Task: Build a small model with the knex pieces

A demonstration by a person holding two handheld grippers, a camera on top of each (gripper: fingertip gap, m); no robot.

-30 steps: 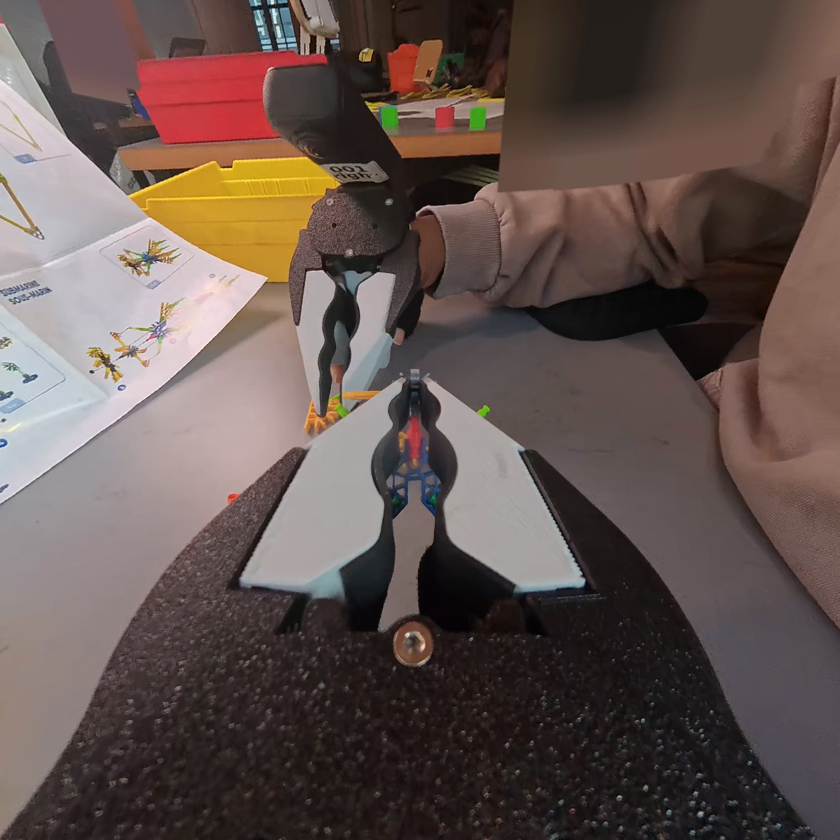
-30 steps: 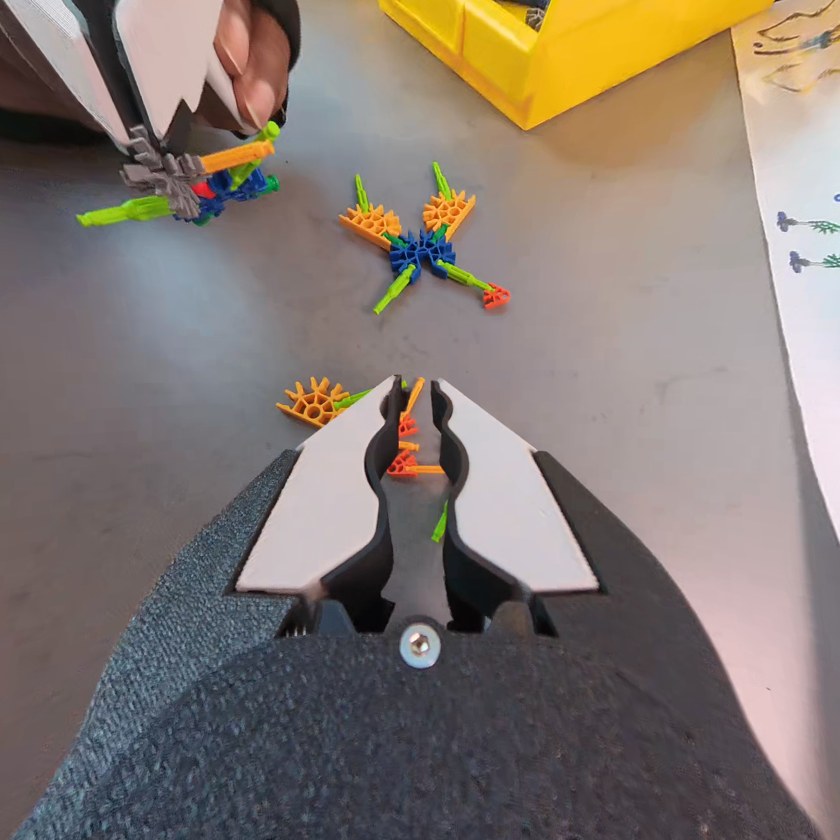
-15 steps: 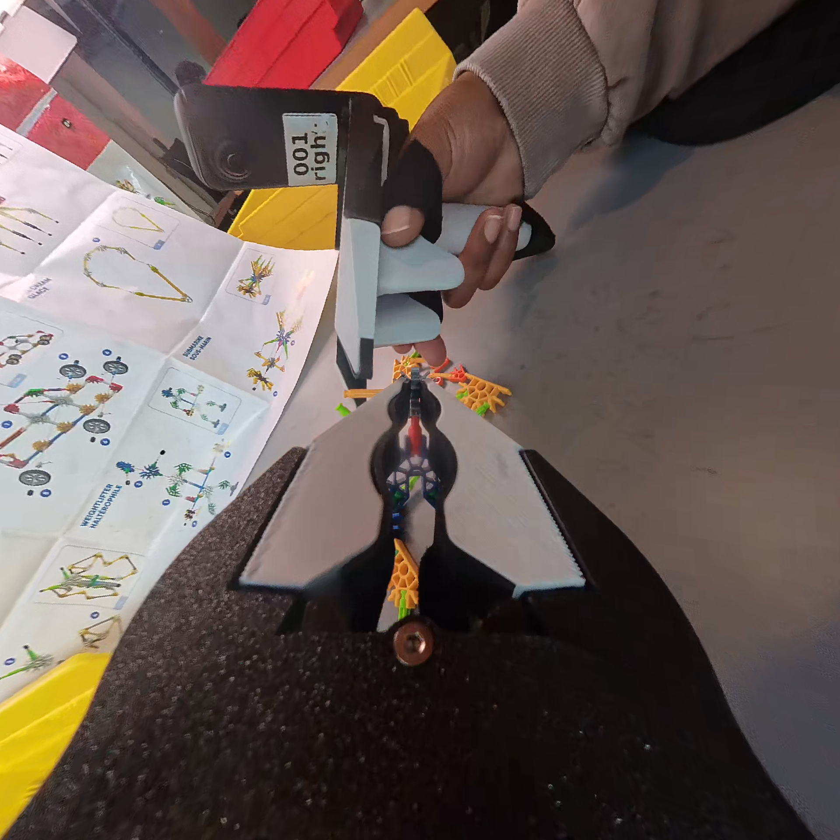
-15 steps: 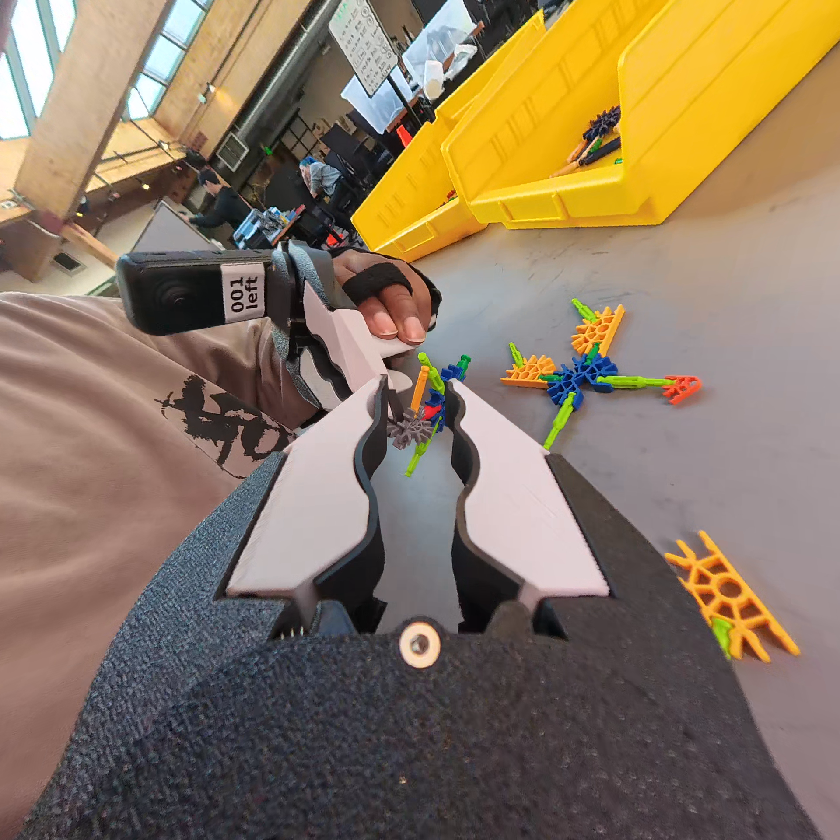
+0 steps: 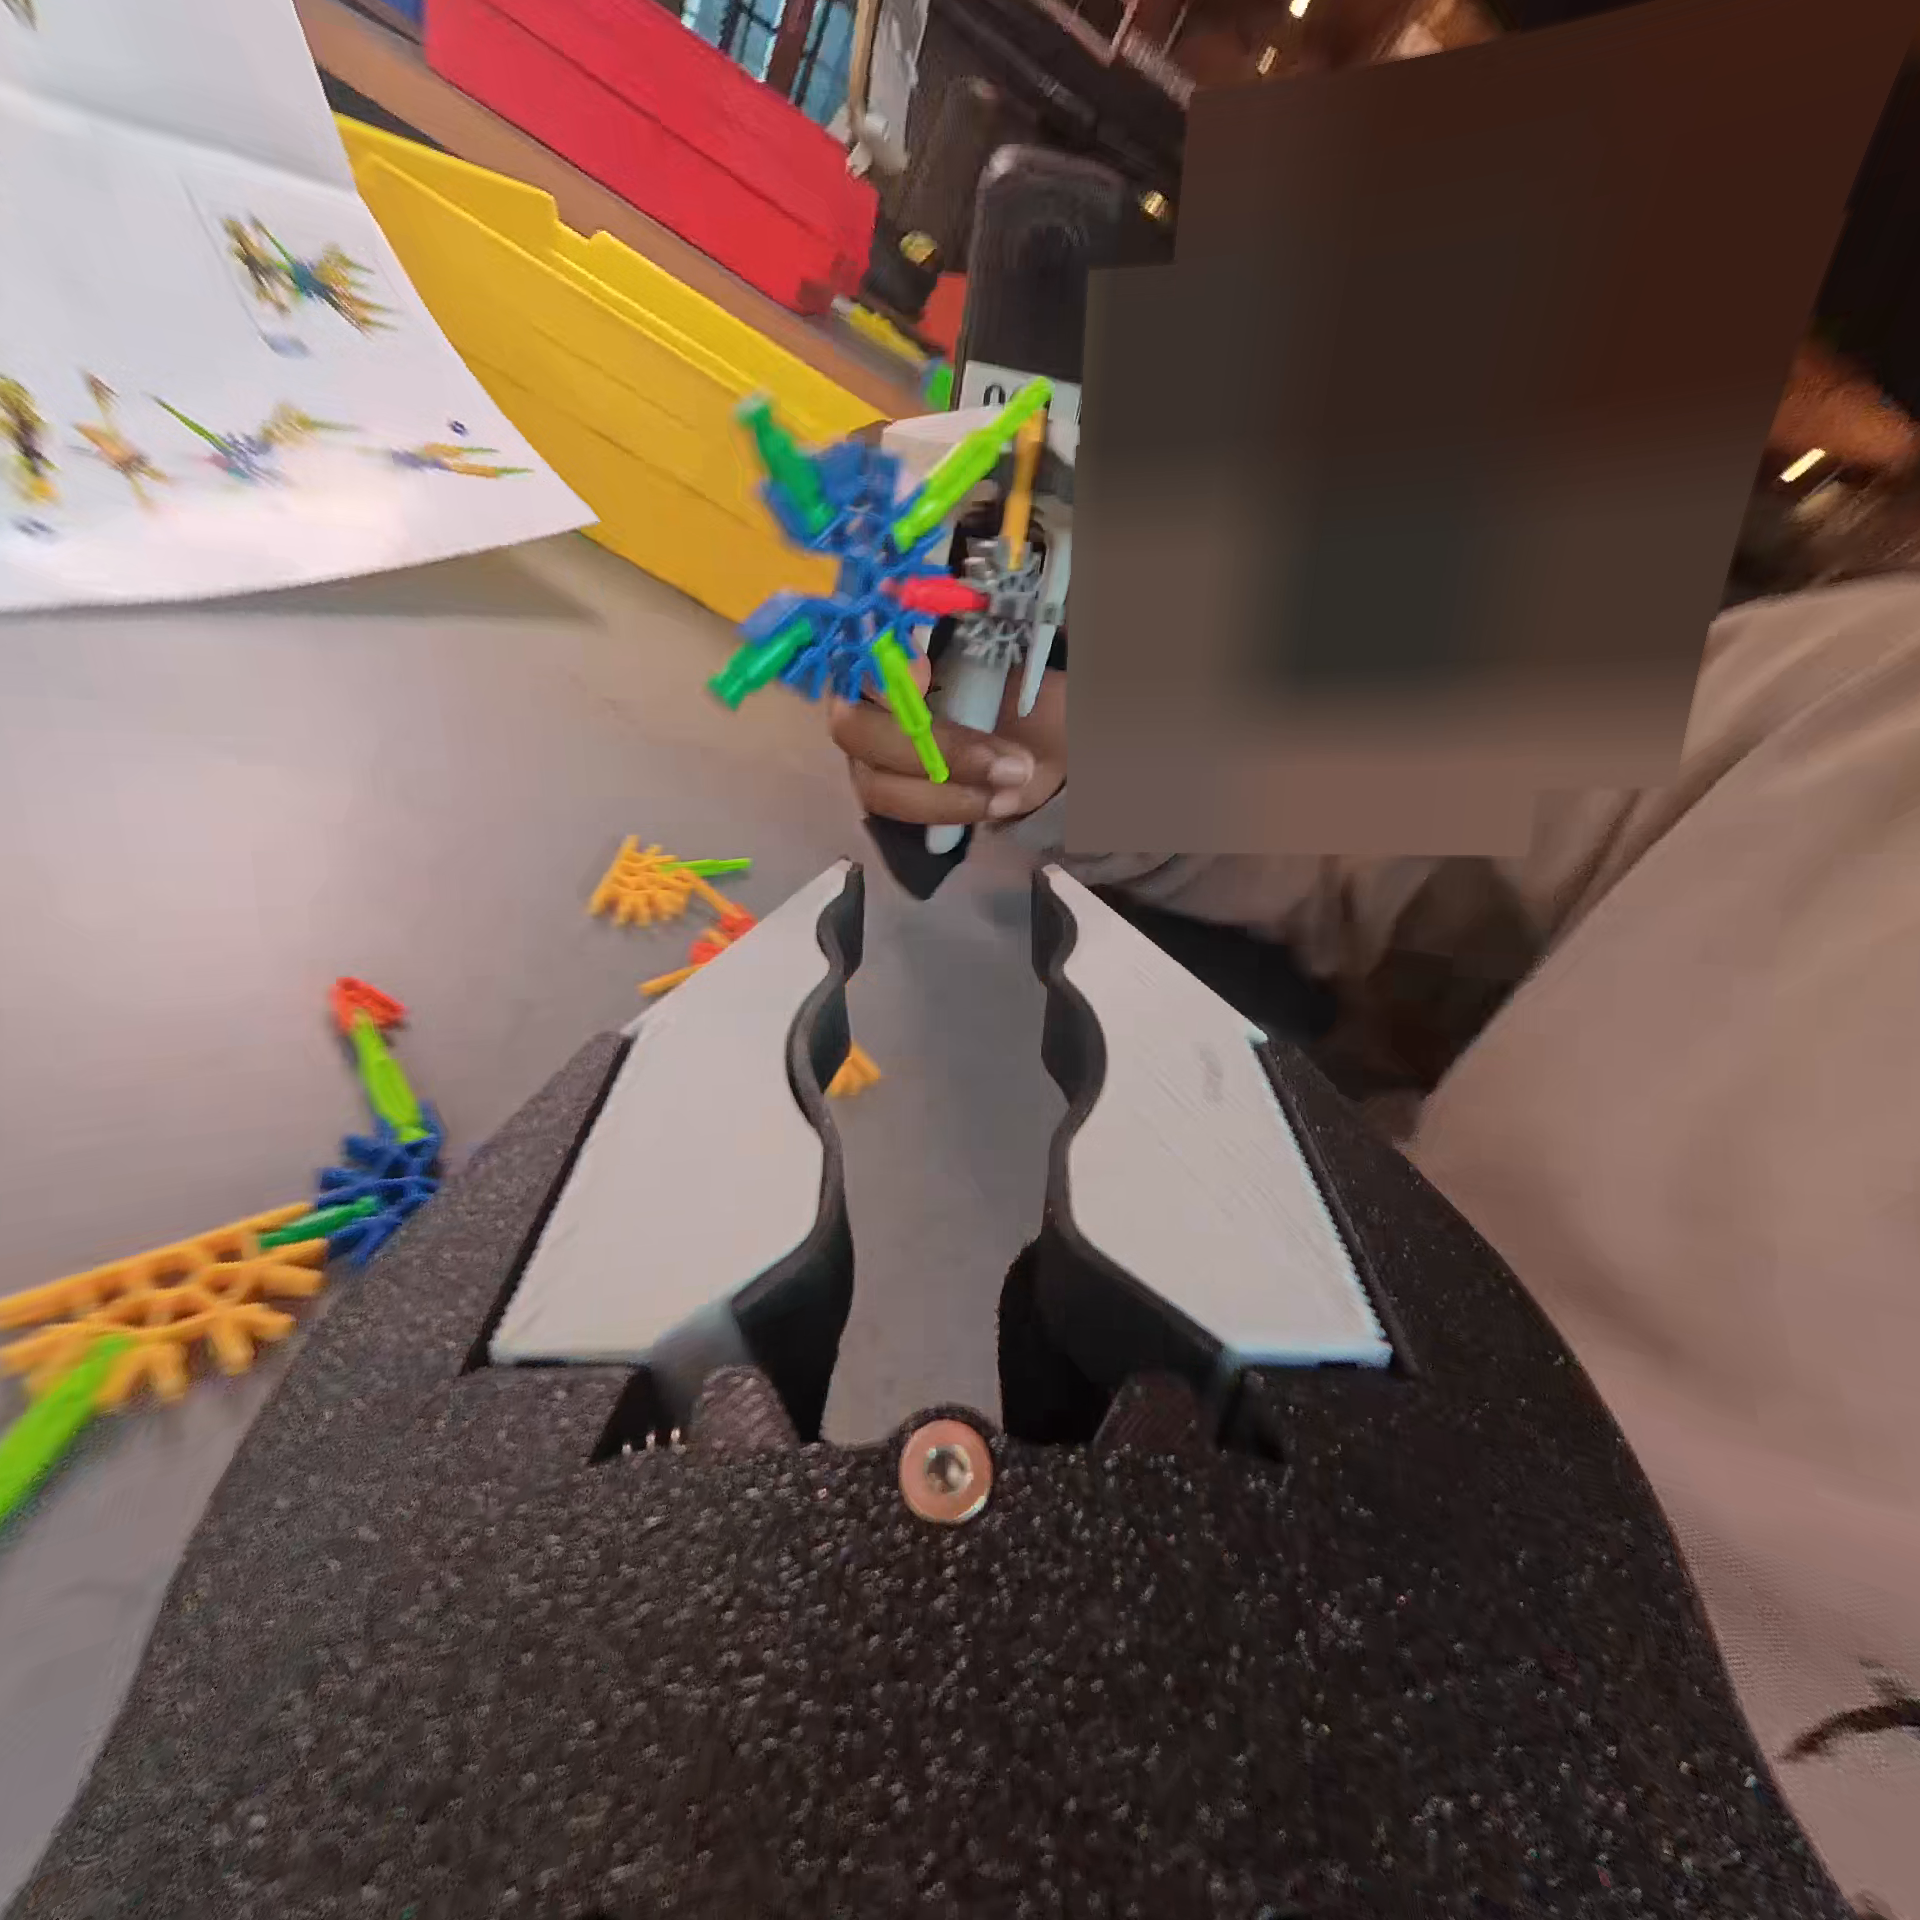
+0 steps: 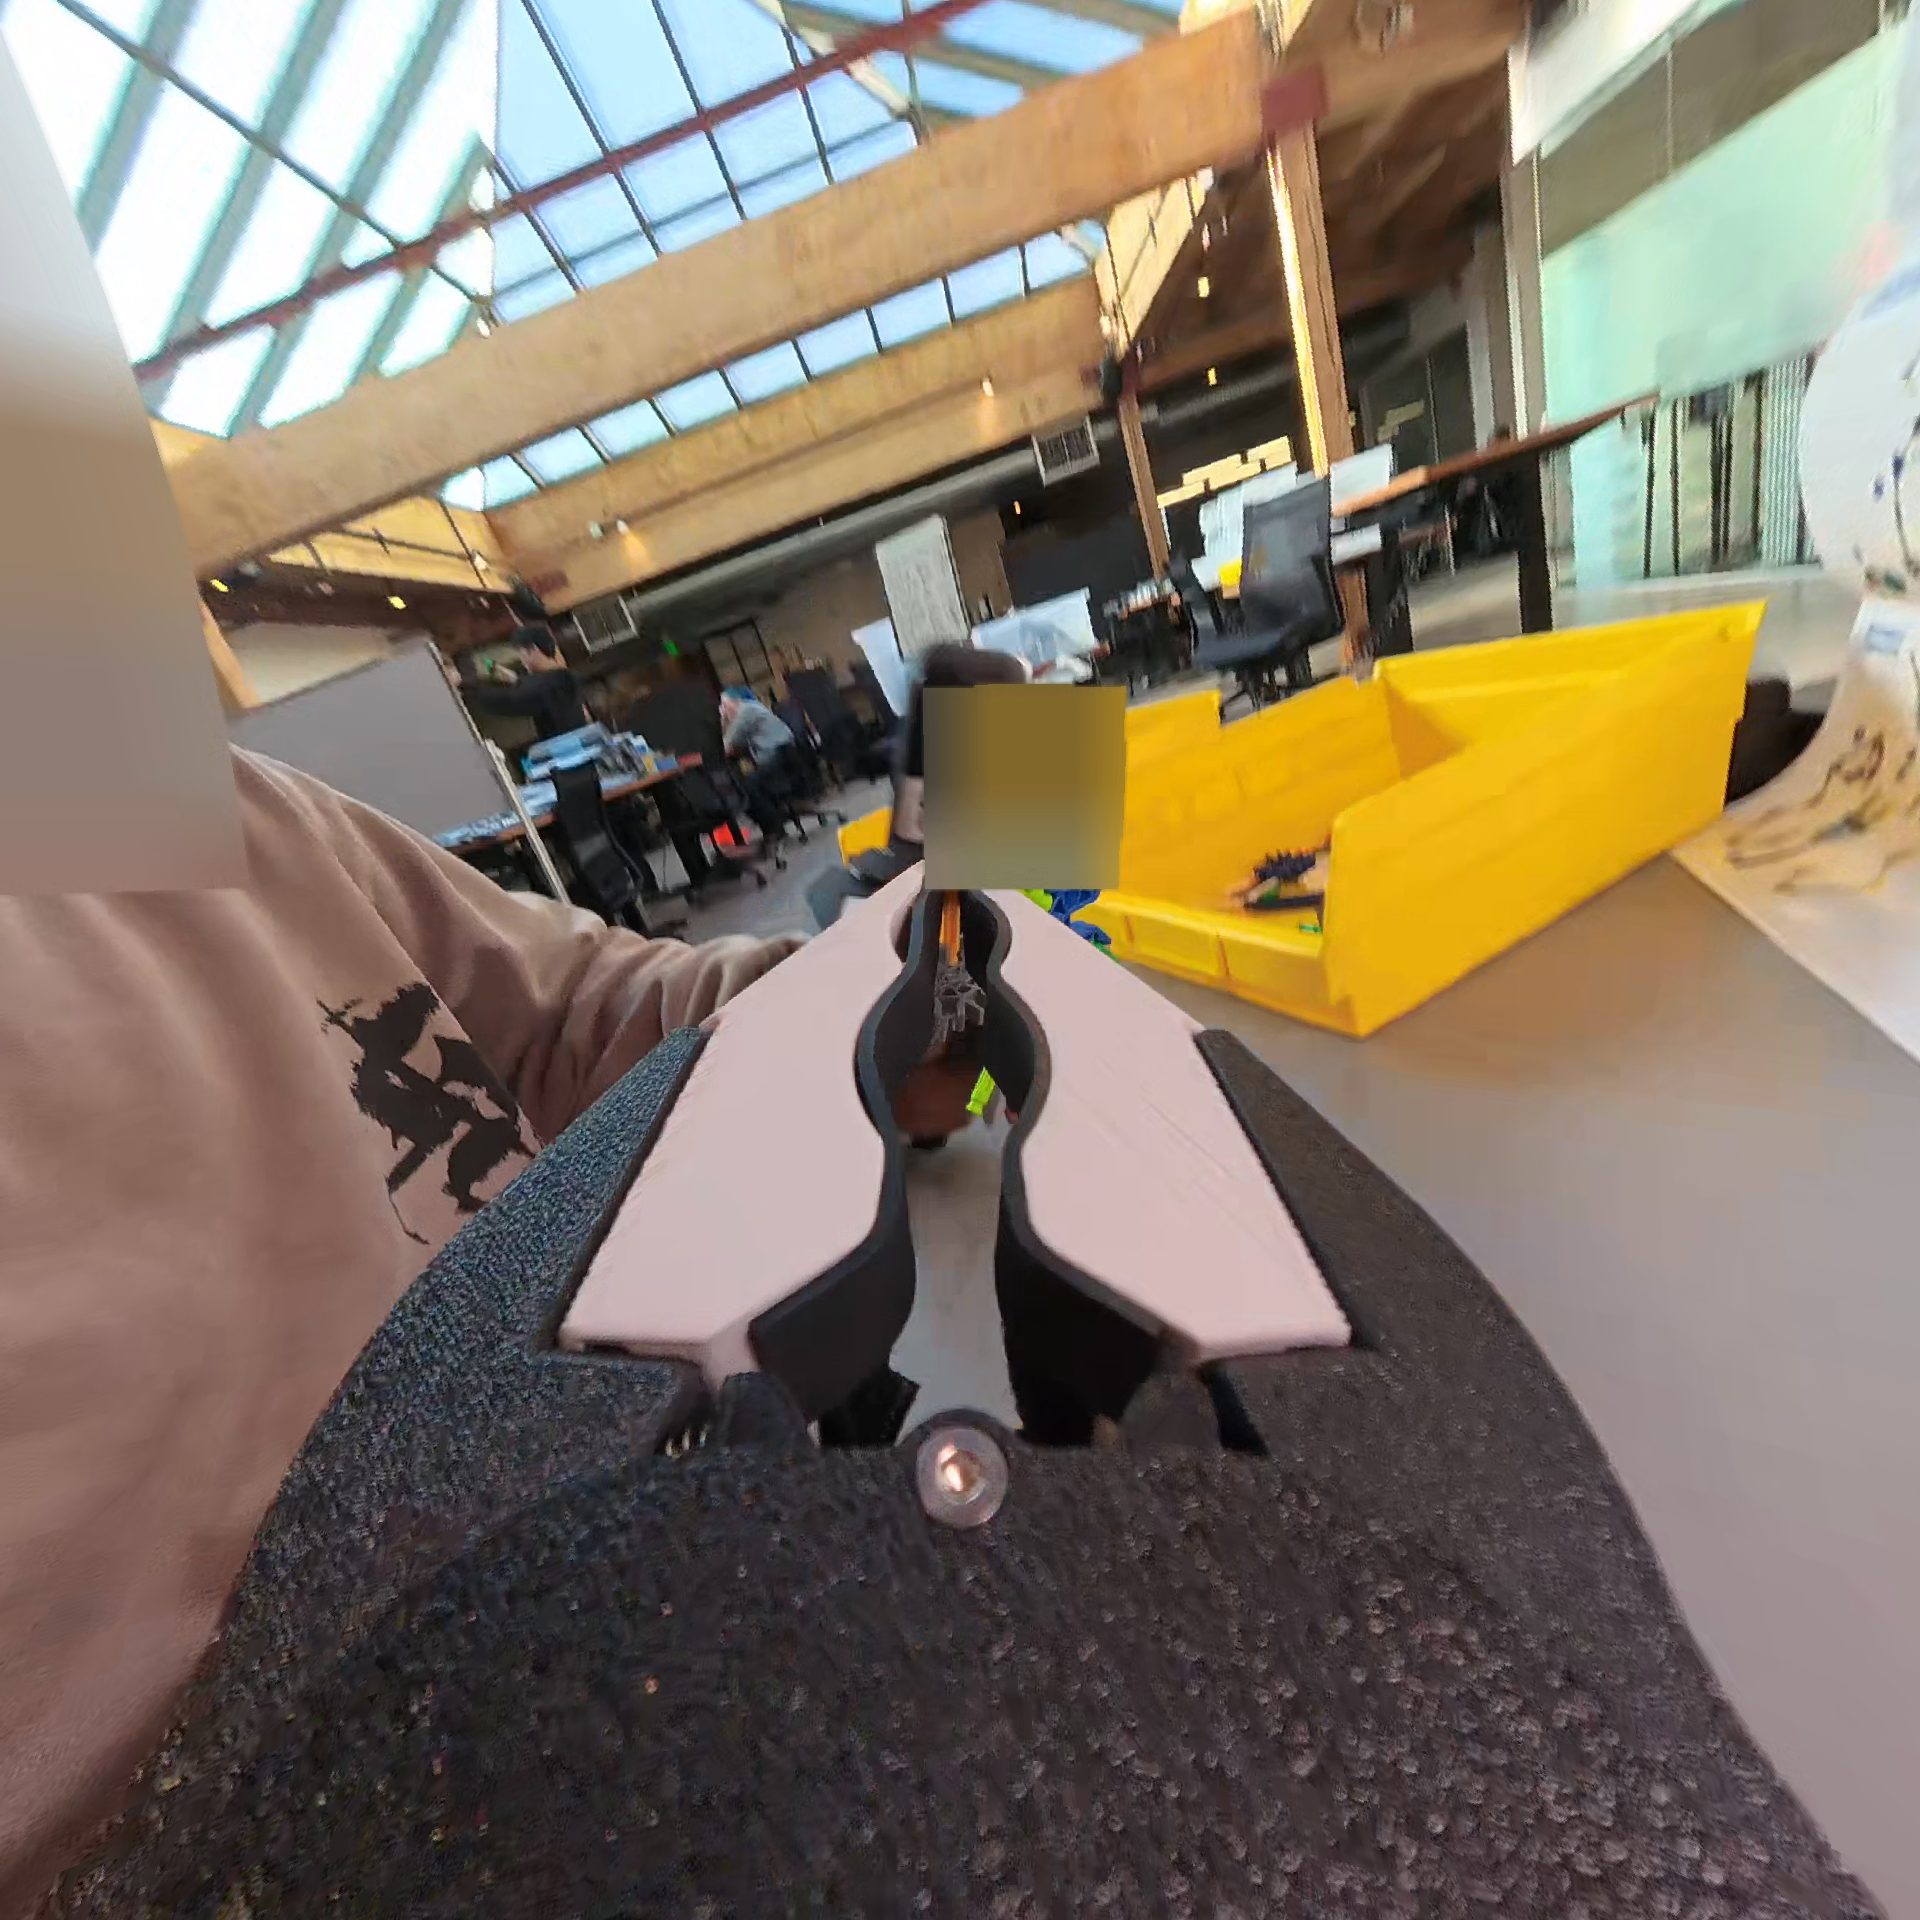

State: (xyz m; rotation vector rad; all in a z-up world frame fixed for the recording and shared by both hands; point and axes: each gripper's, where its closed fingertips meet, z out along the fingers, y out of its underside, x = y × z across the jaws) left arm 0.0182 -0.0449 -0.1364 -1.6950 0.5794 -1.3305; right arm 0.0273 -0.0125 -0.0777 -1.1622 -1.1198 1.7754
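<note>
Looking along my left gripper (image 5: 945, 883), I see its fingers spread apart with nothing between them, above the grey table (image 5: 312, 831). Beyond them my right gripper (image 5: 1013, 613) lifts a blue-and-green rod assembly (image 5: 852, 603) by its grey connector; an orange connector piece (image 5: 649, 883) lies below it (blurred). From my right gripper (image 6: 951, 914), fingers clamp the grey connector (image 6: 958, 997), left of the yellow bin (image 6: 1455, 831).

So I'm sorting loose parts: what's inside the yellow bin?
In the right wrist view, the yellow bin holds a few dark and green toy pieces; its front wall hides the rest.
</note>
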